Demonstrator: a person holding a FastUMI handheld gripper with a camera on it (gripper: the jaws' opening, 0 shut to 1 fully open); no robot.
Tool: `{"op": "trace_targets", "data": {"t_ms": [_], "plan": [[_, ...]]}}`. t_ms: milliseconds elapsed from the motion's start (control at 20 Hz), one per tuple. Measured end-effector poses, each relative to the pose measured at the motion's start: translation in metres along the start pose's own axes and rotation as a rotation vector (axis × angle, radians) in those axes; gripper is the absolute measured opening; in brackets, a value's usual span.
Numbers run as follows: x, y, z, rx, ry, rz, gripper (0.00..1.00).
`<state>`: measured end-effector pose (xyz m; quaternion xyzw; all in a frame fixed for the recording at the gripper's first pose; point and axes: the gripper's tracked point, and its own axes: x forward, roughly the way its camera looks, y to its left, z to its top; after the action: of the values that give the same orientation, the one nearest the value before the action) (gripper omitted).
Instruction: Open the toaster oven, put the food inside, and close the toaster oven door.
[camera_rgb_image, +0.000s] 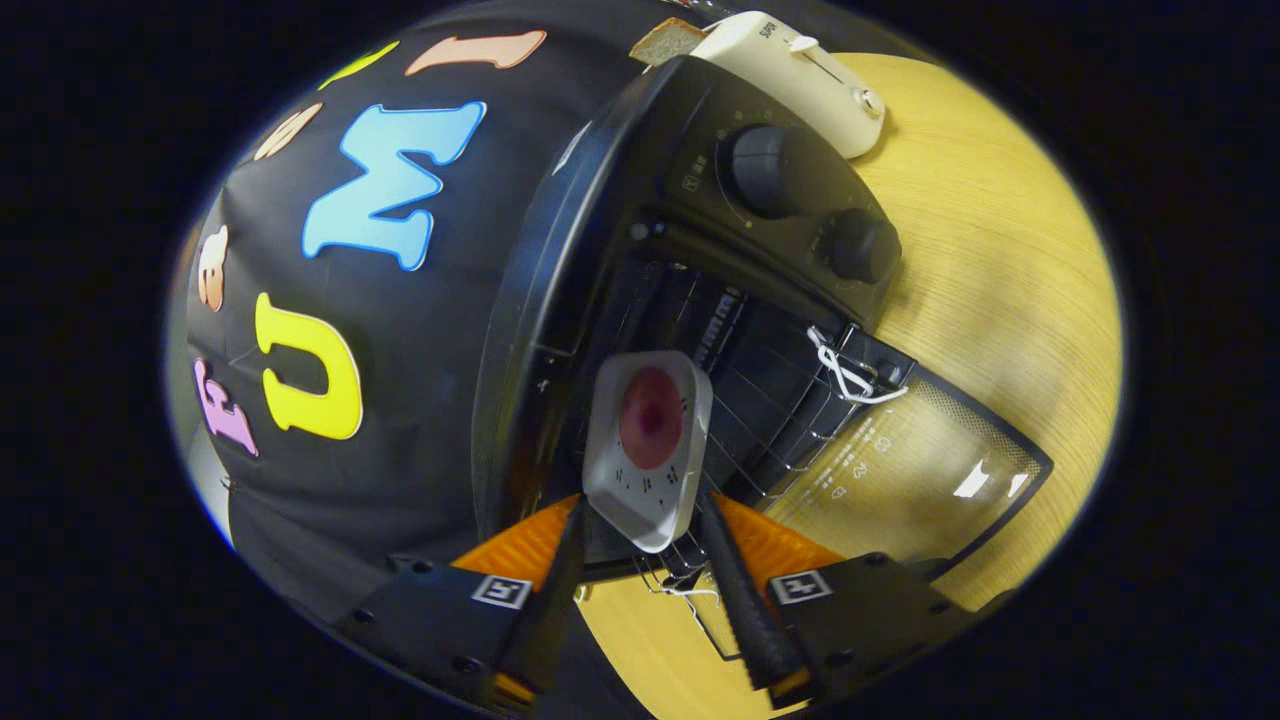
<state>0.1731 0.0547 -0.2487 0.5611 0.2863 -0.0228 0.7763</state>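
White and rigid-looking, a small square tray carrying a round reddish piece of food sits low in the centre of the frame, clamped by its near edge between the gripper's fingers and poised at the mouth of the open toaster oven. It seems light but slick, so the rim grip should stay level. Right of it, the glass door lies folded down over the wooden tabletop; a cream toaster stands at the top.
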Motion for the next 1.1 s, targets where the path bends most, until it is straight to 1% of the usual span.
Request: {"op": "trace_targets", "data": {"t_ms": [50,150,350,600,700,950,1100], "plan": [[-0.007,-0.003,-0.004,-0.028,0.008,-0.009,0.9],[-0.019,-0.009,-0.013,-0.098,0.026,-0.027,0.97],[-0.043,-0.024,-0.034,-0.236,0.09,-0.067,0.97],[-0.073,-0.042,-0.035,-0.385,0.092,-0.119,0.98],[-0.085,-0.049,-0.038,-0.447,0.117,-0.141,0.98],[-0.106,-0.074,-0.048,-0.702,0.178,-0.222,0.98],[-0.111,-0.091,-0.057,-0.785,0.227,-0.282,0.98]]}}
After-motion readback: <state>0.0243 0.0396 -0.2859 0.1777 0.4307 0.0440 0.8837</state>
